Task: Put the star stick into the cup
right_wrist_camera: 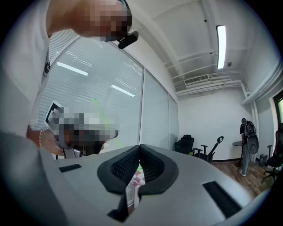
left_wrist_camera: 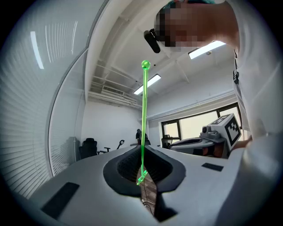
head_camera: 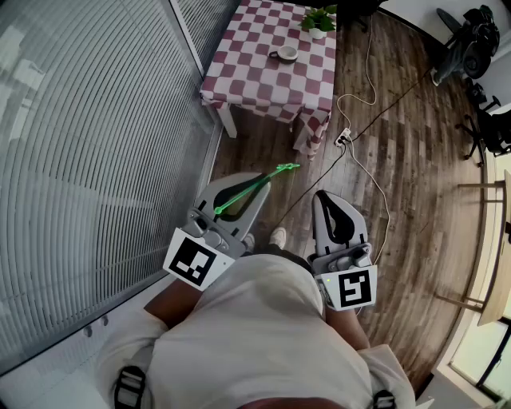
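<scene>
Person's white shirt (head_camera: pixel 255 335), one, fills the bottom of the head view, with two pale shoes (head_camera: pixel 278 236) just beyond.

Left gripper (head_camera: pixel 262 180), one: jaws clenched on the star stick (head_camera: pixel 255 186), which lies along them, its star end past the tips and its ball end back toward the marker cube (head_camera: pixel 192 267). In the left gripper view the stick (left_wrist_camera: pixel 144 123) runs up from between the pads.

Right gripper (head_camera: pixel 327 196), one: jaws pressed together with nothing between them; a second marker cube (head_camera: pixel 351 287) sits at its rear.

Cup (head_camera: pixel 286 53), one, white, stands on the checked table (head_camera: pixel 263 80), well apart from the stick.

Potted plant (head_camera: pixel 319 20), one, is near the cup on the same table.

Power strip (head_camera: pixel 343 138), one, with a white cable (head_camera: pixel 375 184), lies on the wooden floor (head_camera: pixel 415 176) by the table's near corner, between the grippers and the table.

Blind-covered glass wall (head_camera: pixel 80 160) runs along the left.

Office chairs (head_camera: pixel 471 40), at least two, stand at the far right.
</scene>
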Tool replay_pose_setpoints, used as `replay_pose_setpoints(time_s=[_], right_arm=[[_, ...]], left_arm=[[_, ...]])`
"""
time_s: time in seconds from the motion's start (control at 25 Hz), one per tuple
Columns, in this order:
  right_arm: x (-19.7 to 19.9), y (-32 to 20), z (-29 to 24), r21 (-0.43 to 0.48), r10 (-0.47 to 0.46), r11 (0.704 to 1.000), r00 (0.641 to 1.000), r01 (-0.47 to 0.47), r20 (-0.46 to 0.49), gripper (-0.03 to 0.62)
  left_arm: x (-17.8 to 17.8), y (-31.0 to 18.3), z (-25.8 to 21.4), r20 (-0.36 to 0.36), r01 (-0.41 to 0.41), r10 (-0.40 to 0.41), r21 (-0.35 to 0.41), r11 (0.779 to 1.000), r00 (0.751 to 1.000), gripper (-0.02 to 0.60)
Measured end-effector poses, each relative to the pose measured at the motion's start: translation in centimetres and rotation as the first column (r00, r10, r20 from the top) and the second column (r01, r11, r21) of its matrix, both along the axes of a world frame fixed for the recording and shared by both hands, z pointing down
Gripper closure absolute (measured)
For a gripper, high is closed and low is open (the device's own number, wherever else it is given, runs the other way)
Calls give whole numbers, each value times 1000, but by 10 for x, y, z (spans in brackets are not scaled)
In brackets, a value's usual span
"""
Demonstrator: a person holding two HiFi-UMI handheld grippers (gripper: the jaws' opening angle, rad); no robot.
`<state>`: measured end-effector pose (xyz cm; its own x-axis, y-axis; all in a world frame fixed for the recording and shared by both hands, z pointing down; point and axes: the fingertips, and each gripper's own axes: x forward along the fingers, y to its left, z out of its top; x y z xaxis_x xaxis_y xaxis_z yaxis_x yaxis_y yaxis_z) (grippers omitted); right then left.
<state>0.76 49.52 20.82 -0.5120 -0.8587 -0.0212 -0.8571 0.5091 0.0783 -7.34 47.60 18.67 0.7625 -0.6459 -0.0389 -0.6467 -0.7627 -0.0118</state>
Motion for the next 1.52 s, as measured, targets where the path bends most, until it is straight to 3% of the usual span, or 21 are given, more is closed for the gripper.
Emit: replay_pose_setpoints(time_s=[0.48, 0.96, 1.52], right_arm=[[22, -5, -3, 11, -25, 1000, 999, 25, 22, 562], [74, -15, 0, -3, -33, 999, 999, 33, 34, 562], [84, -37, 8, -12, -64, 998, 997, 64, 41, 561]], left_arm=[[21, -6, -1, 3, 12, -12, 5, 1000, 1000, 540], [70, -12, 2, 7, 35, -35, 2, 999, 999, 540], [76, -31, 8, 9, 81, -81, -2, 997, 997, 540]])
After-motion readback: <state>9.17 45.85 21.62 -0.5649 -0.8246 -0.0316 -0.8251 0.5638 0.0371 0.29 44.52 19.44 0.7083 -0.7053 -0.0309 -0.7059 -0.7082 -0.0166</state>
